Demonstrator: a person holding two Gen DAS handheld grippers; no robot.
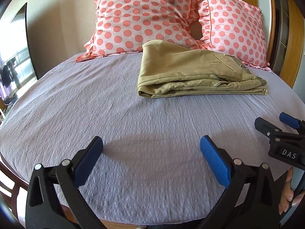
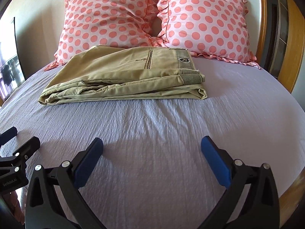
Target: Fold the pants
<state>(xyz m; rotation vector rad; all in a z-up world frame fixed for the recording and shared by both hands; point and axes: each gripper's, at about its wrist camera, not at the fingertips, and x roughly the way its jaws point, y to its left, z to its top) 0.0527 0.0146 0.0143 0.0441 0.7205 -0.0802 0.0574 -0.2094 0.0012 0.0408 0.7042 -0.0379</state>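
The khaki pants (image 1: pixel 198 74) lie folded into a flat stack on the lilac bedsheet (image 1: pixel 122 126), close to the pillows; they also show in the right wrist view (image 2: pixel 125 76), waistband to the right. My left gripper (image 1: pixel 151 148) is open and empty, low over the sheet, well short of the pants. My right gripper (image 2: pixel 152 148) is open and empty too, beside the left one; it also shows at the right edge of the left wrist view (image 1: pixel 274 123). The left gripper shows at the left edge of the right wrist view (image 2: pixel 20 136).
Two white pillows with pink dots (image 1: pixel 144 17) (image 2: pixel 205 21) lean against the wall behind the pants. A wooden bed frame (image 2: pixel 286 196) runs along the right side. A window (image 1: pixel 13 43) is at the left.
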